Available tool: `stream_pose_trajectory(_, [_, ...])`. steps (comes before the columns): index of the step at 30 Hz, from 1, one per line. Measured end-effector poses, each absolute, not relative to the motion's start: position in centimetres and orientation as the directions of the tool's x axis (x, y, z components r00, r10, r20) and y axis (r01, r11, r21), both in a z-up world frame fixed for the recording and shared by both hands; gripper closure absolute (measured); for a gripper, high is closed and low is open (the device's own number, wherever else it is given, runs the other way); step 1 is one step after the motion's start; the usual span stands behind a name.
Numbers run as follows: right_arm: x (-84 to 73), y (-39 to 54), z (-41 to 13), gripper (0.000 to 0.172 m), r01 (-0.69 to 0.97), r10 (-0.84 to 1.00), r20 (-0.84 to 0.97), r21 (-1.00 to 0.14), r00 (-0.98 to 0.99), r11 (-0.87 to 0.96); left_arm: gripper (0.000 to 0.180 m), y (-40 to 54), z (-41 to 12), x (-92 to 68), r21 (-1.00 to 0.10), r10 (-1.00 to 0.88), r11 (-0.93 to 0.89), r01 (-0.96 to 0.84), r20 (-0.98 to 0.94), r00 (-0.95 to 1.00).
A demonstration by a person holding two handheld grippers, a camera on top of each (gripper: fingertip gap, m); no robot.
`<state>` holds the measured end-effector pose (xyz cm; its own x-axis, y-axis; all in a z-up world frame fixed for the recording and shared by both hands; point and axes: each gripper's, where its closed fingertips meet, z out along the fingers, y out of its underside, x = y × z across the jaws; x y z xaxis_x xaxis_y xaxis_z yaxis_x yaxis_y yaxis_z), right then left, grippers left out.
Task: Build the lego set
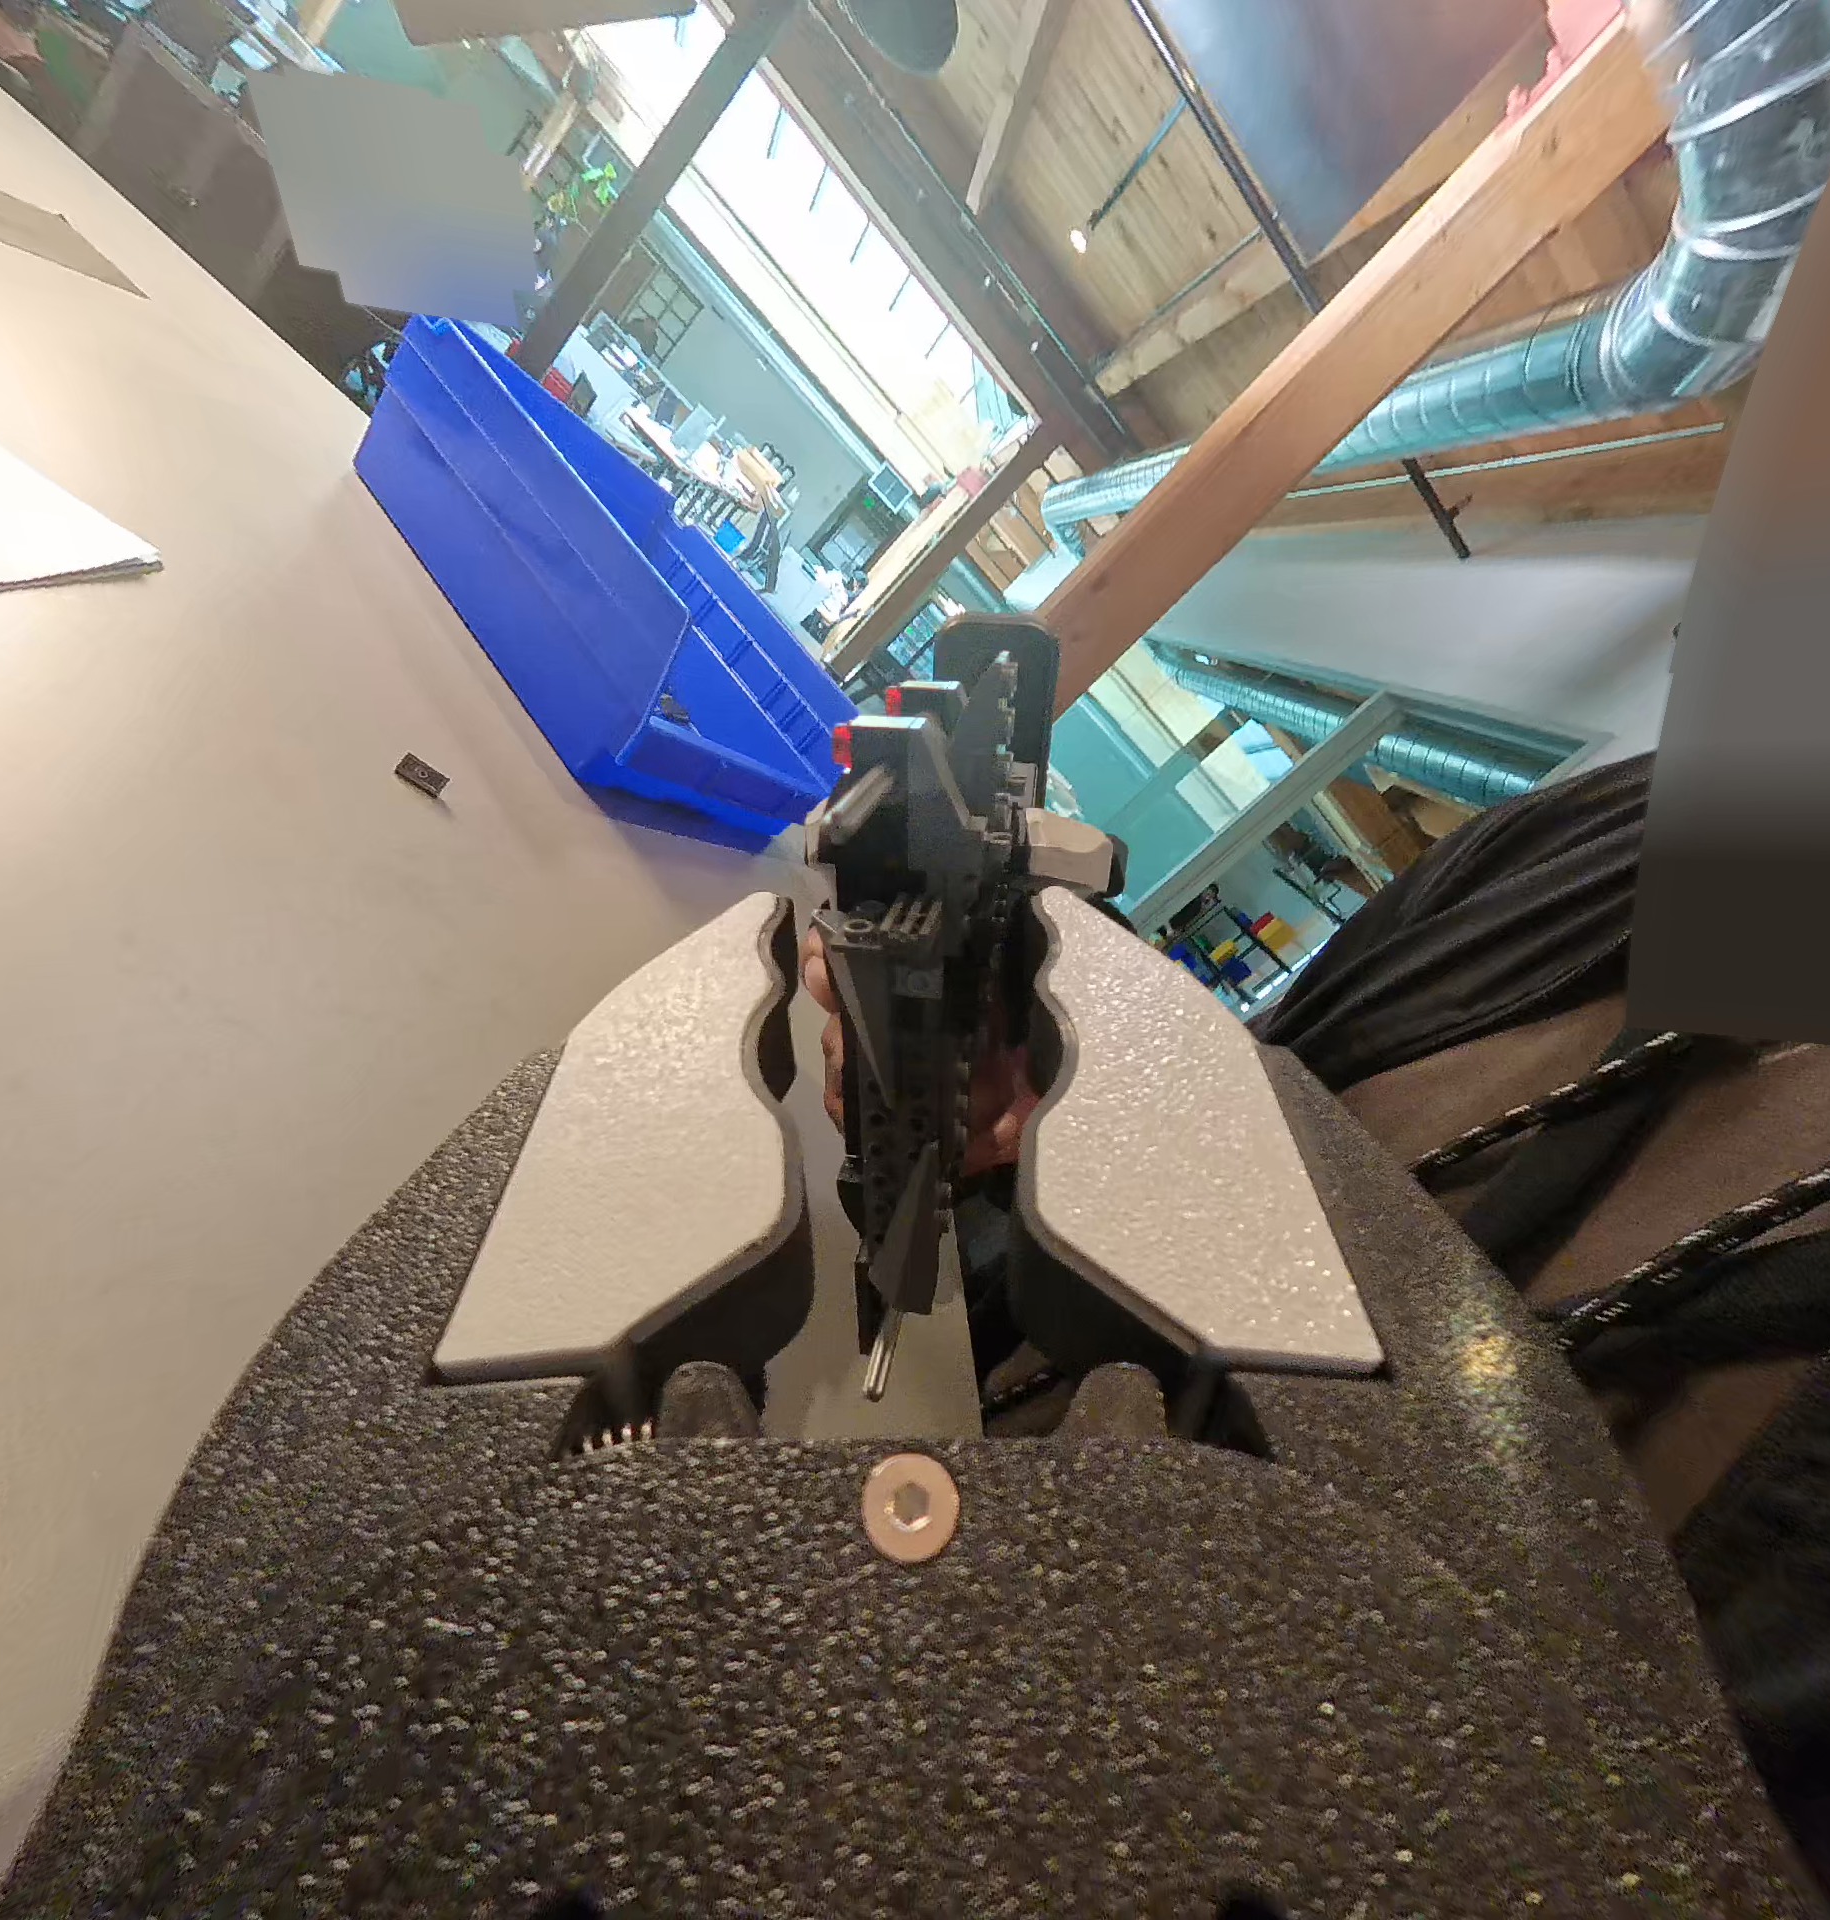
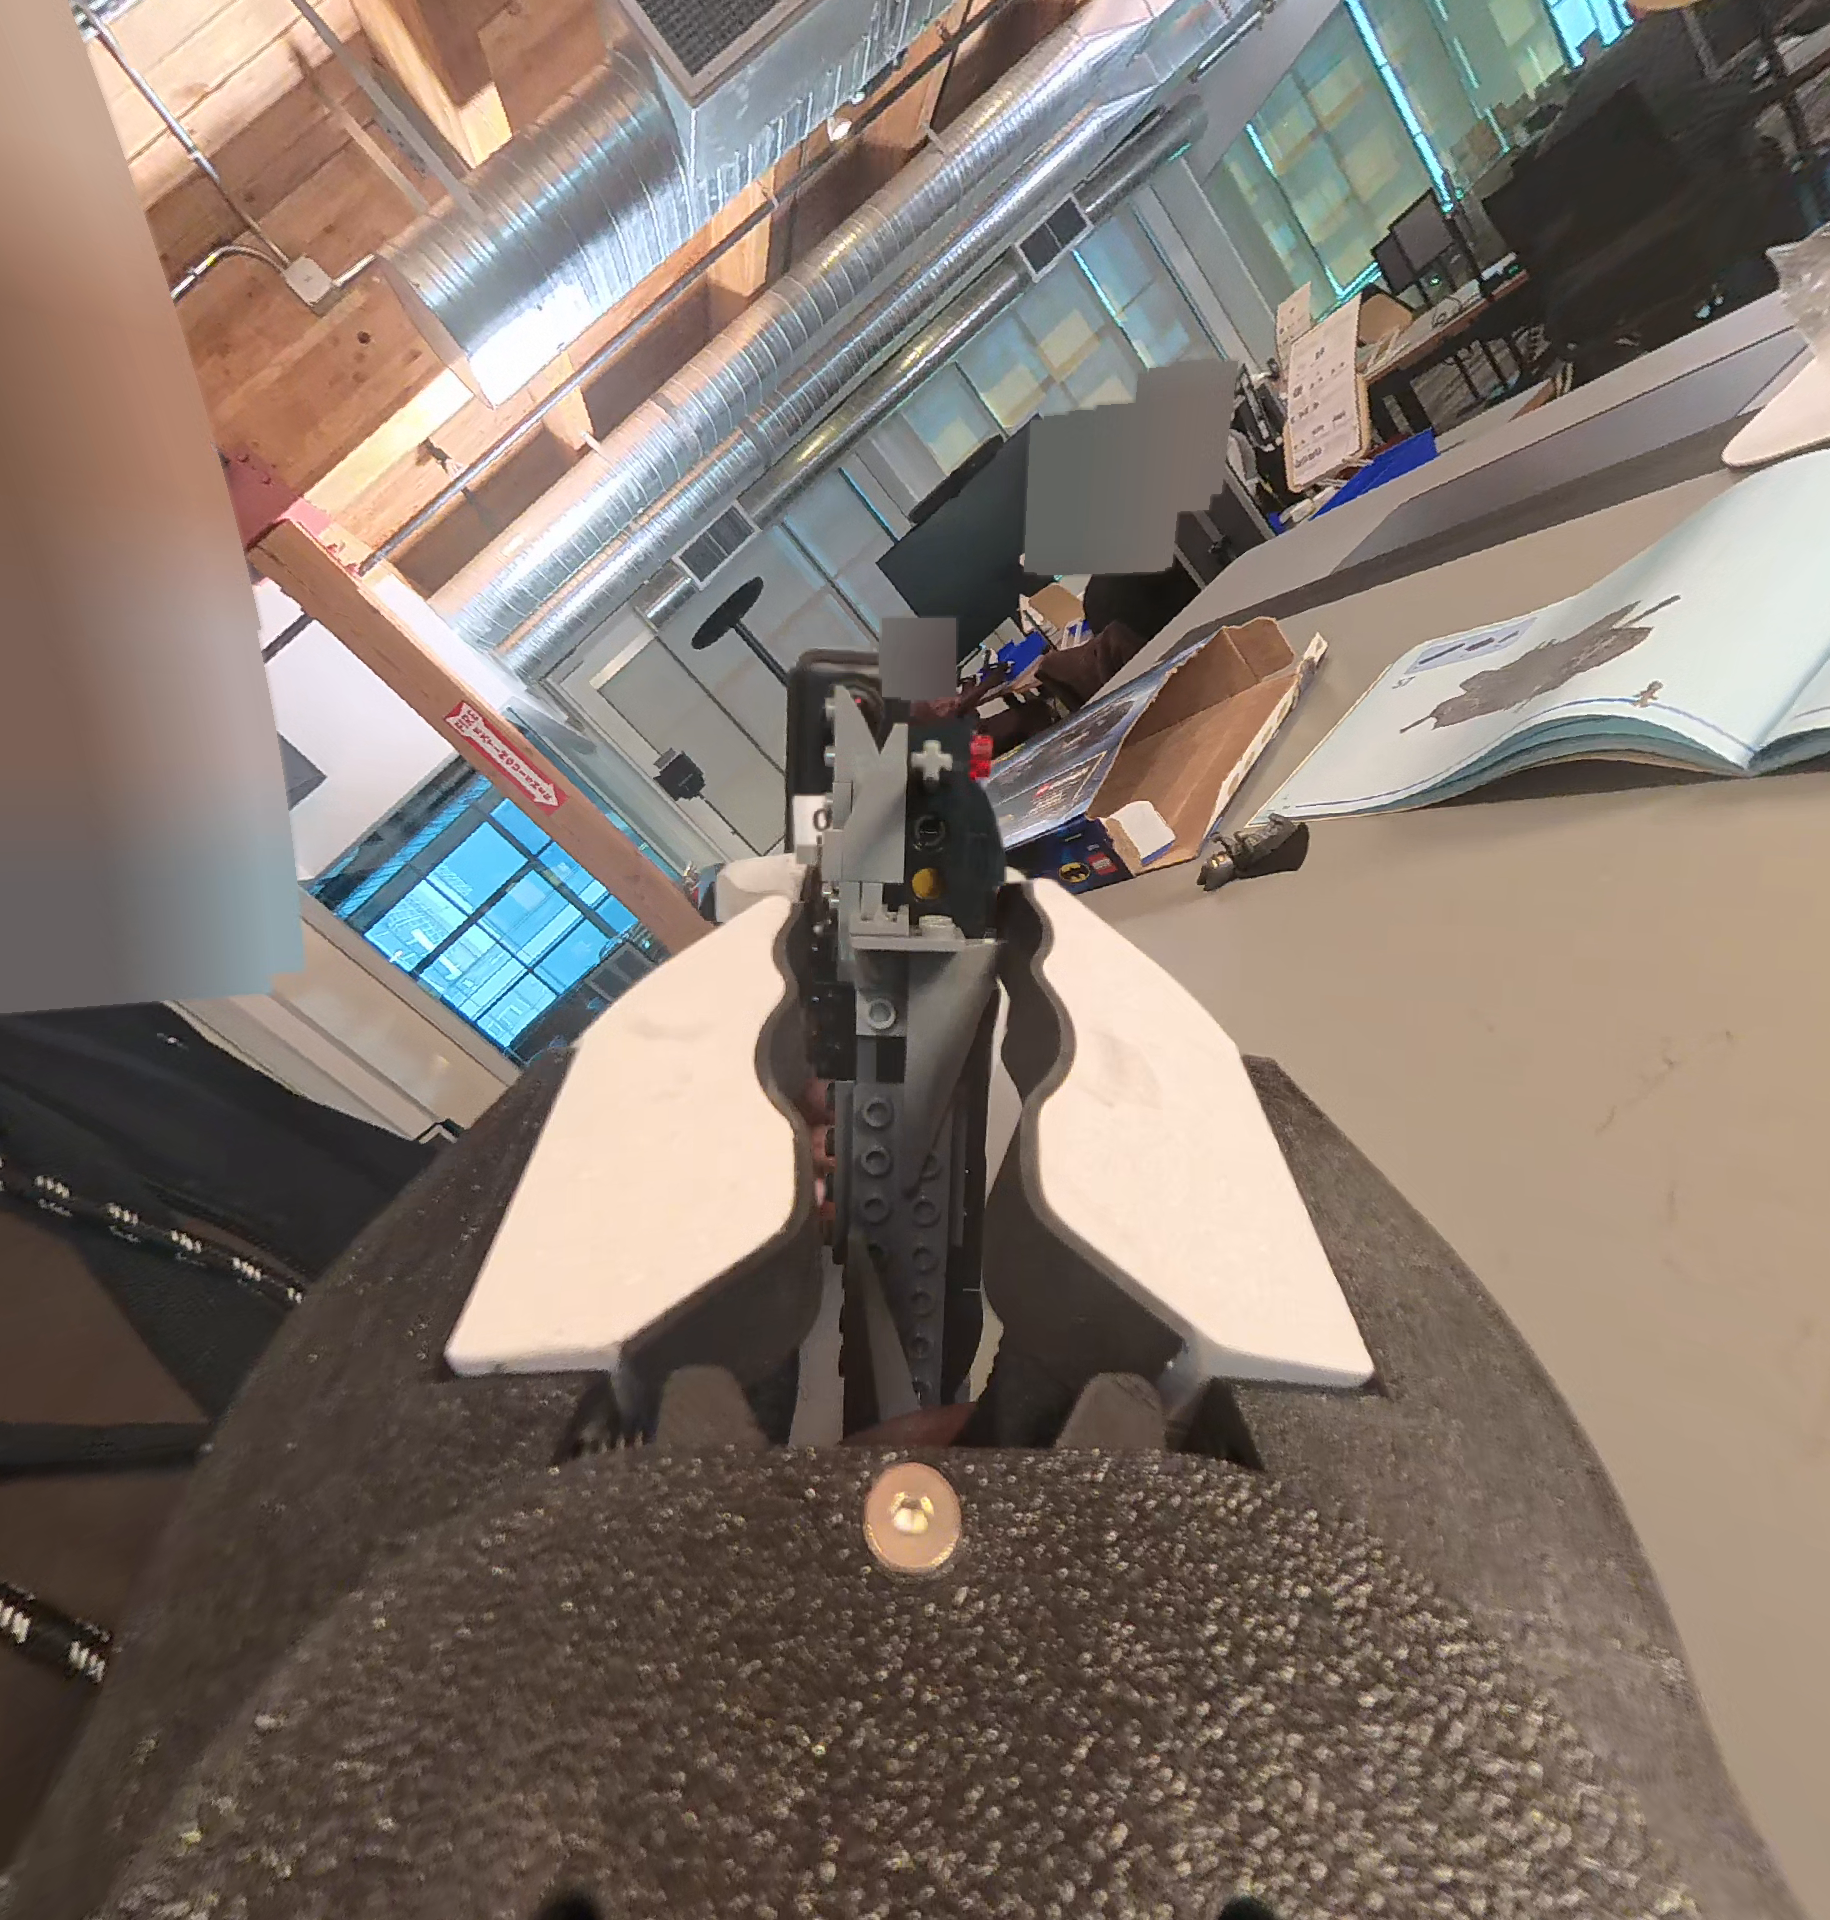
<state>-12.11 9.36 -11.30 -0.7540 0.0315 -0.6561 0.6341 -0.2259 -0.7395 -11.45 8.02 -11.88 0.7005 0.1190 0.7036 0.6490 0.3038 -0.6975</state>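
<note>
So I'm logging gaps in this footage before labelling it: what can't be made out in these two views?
- Left wrist view: where the left gripper meets the brick model; the model hides the contact.
- Right wrist view: the model's far end, hidden by its near end.
- Left wrist view: inside the blue bin, blocked by its wall.
- Right wrist view: the open booklet, cut off at the right edge.
- Right wrist view: the small dark piece on the table, too small.

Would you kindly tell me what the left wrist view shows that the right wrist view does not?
Only the left wrist view: a blue bin and a small dark piece lying beside it. Only the right wrist view: an open booklet, an opened cardboard box and a small dark part. Both: a dark grey brick model between each view's own fingers, above the grey table.
</note>
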Motion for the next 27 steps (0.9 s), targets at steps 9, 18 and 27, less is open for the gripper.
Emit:
stream_pose_trajectory(9, [-11.1, 9.5, -9.9, 0.137, 0.610, -0.073, -0.610, -0.763, -0.789, -0.213, 0.139, 8.4, -11.0, -10.3, -0.810, 0.166, 0.022, 0.586, 0.581, 0.797])
stream_pose_trajectory(18, [-10.7, 9.6, -9.4, 0.136, 0.655, -0.168, -0.633, -0.721, -0.756, -0.227, 0.137, 9.0, -10.3, -9.9, -0.844, 0.204, -0.167, 0.510, 0.477, 0.855])
stream_pose_trajectory(27, [-10.7, 9.4, -9.1, 0.136, 0.685, -0.198, -0.656, -0.691, -0.729, -0.230, 0.136, 8.7, -10.0, -10.0, -0.877, 0.227, -0.179, 0.446, 0.404, 0.886])
